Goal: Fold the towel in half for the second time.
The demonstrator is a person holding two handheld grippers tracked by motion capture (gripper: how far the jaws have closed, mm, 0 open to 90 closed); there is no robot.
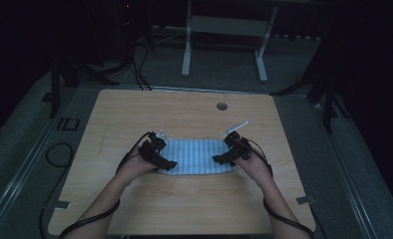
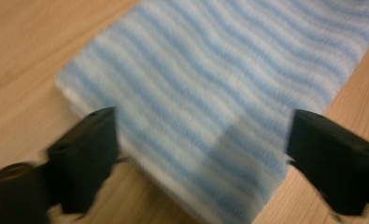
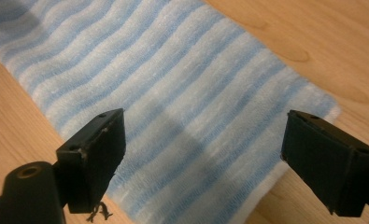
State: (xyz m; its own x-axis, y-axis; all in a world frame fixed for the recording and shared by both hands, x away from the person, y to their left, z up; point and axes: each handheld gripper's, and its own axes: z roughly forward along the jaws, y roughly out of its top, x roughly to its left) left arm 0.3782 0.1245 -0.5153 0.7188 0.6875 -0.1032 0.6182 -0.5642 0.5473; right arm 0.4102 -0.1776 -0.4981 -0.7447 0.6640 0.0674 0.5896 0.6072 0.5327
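Observation:
A folded blue-and-white striped cloth (image 1: 196, 156) lies flat in the middle of the wooden table (image 1: 184, 109). My left gripper (image 1: 164, 162) hovers at the cloth's left end, jaws wide apart over the cloth (image 2: 210, 93) with nothing between them. At the right end, my right gripper (image 1: 223, 158) is likewise open, its two black jaws straddling the cloth (image 3: 182, 107) near its edge. In both gripper views the jaws stand just above the fabric; whether they touch it I cannot tell.
A round cable hole (image 1: 222, 106) sits near the table's far edge. A small pale strip (image 1: 236, 127) lies behind the right gripper. Beyond the table stands a white desk frame (image 1: 224, 45) on dark floor, with cables (image 1: 139, 69) at the left.

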